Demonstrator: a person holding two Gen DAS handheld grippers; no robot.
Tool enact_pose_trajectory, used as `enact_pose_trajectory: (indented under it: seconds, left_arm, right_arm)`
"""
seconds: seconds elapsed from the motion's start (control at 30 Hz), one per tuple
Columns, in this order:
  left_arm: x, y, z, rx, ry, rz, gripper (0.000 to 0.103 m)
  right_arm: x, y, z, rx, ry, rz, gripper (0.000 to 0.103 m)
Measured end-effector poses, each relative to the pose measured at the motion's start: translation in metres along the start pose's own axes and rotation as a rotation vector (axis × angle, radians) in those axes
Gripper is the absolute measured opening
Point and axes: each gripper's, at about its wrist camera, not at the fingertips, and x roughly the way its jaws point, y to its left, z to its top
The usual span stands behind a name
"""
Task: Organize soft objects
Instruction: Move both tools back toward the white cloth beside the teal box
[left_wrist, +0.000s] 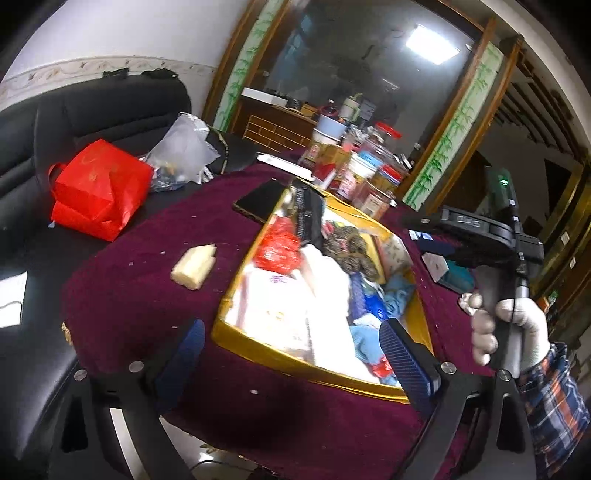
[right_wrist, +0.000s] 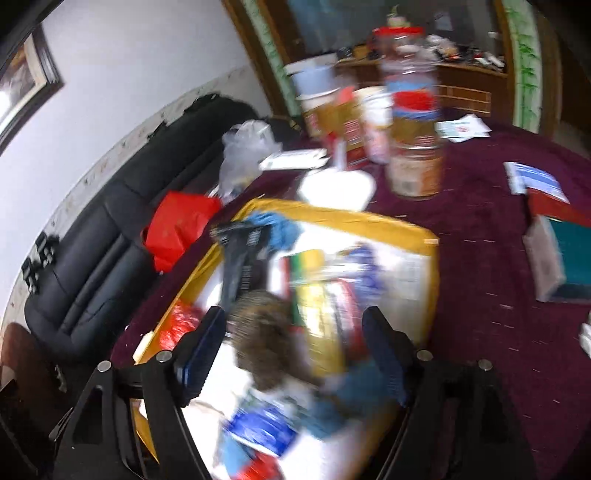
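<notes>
A yellow-rimmed box on the maroon tablecloth holds several soft things: white cloths, blue cloth, a red bag, a brown patterned fabric bundle. A pale yellow sponge lies on the cloth left of the box. My left gripper is open and empty over the box's near edge. My right gripper is open above the box, with the brown bundle between and below its fingers; the view is blurred. The right gripper's body shows in the left wrist view, held in a gloved hand.
A red bag and clear plastic bag lie on a black sofa at left. Jars and containers stand at the table's far side. A black phone lies by the box. Books and boxes lie at right.
</notes>
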Motion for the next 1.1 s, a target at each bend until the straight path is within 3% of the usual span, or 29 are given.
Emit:
enact_pose_trajectory:
  seconds: [0.13,0.4,0.6,0.87,1.1]
  left_arm:
    - [0.002,-0.028,-0.004,0.07,0.012,0.012,0.098]
    - [0.004,-0.11,-0.023,0.303,0.011,0.061,0.098]
    - [0.012,-0.167,-0.04,0.453,0.031,0.099,0.098]
    - [0.022,-0.22,-0.058,0.591,0.041,0.119,0.098]
    - [0.037,-0.246,-0.067,0.648,0.072,0.119,0.098]
  right_arm:
    - [-0.032,-0.048,-0.016,0.069,-0.022,-0.036,0.076]
    - [-0.082,-0.121,-0.073,0.13,-0.04,-0.156,0.076]
    - [-0.115,-0.164,-0.099,0.194,-0.078,-0.181,0.076]
    - [-0.146,-0.211,-0.125,0.266,-0.115,-0.205,0.076]
    - [-0.16,-0.247,-0.139,0.323,-0.13,-0.226,0.076]
